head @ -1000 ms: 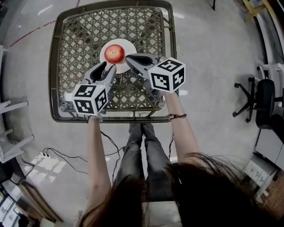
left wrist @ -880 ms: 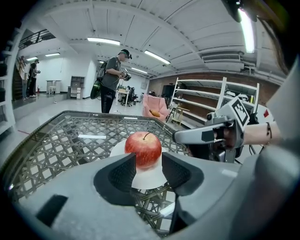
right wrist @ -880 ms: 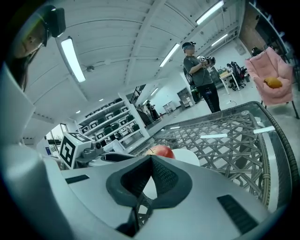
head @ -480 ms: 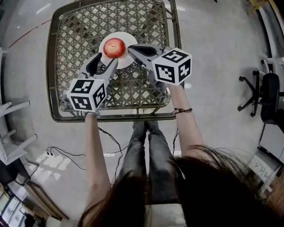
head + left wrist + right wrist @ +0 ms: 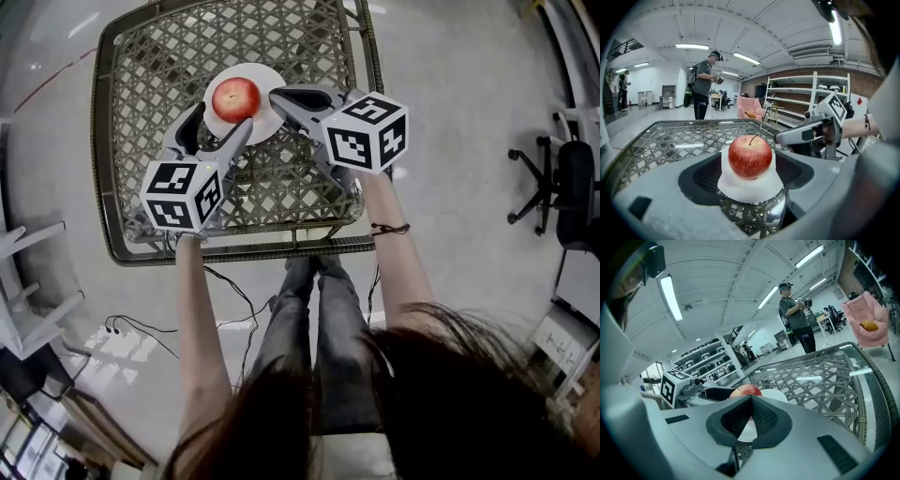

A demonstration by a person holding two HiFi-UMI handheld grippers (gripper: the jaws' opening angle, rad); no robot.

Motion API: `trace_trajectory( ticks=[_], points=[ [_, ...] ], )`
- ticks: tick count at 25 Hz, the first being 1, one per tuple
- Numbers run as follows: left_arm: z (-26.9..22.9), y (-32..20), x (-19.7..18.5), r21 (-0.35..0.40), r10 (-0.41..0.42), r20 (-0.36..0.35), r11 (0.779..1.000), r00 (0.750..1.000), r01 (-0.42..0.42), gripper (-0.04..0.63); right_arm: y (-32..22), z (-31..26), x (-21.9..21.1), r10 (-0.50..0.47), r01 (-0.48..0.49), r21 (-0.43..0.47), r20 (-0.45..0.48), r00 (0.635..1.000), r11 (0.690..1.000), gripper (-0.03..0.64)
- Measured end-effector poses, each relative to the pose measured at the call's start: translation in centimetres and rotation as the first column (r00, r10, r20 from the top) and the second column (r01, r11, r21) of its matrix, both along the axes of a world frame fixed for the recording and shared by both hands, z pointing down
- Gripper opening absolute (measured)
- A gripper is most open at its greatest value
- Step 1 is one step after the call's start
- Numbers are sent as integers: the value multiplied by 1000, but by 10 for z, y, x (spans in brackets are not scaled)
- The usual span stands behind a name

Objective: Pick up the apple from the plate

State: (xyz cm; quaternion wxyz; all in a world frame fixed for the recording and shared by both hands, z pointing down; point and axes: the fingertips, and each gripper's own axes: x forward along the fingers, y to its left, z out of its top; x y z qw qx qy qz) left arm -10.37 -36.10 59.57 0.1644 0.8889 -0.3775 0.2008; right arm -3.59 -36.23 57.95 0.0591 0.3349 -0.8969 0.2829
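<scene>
A red apple (image 5: 235, 97) (image 5: 750, 156) sits on a small white plate (image 5: 265, 120) (image 5: 749, 190) on the wicker table. My left gripper (image 5: 219, 123) (image 5: 750, 177) is right in front of it. Its jaws have just been opening and now stand wide, one on each side of the plate's near edge, with the pads off the apple. My right gripper (image 5: 276, 95) (image 5: 750, 400) is shut and empty, its tip at the plate's right rim beside the apple (image 5: 746, 390). The right gripper (image 5: 806, 134) also shows in the left gripper view.
The wicker table (image 5: 159, 56) has a dark metal frame (image 5: 103, 178) and a glass top. An office chair (image 5: 562, 183) stands at the right and cables (image 5: 141, 328) lie on the floor. A person (image 5: 702, 86) stands behind the table, near shelving (image 5: 820, 101).
The left gripper's jaws have spread from nearly closed to wide apart in front of the apple. Both grippers have otherwise stayed in place, and the apple has not moved.
</scene>
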Motion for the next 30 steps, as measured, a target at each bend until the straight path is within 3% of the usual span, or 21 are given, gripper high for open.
trace_trajectory(
  ticks=[14,20,30],
  points=[
    [1,-13,17,60,106,-5,993,994,-106,391,-4,5,6,38,-38,-4,16,999,999,9],
    [3,-15,25,82,159,26,984,987,-161,393,-6,4,11,54,-54,1,19,998,999,9],
    [3,-26,35,83,191,23,978,981,-192,393,-3,5,14,53,-53,-6,20,998,999,9]
  ],
)
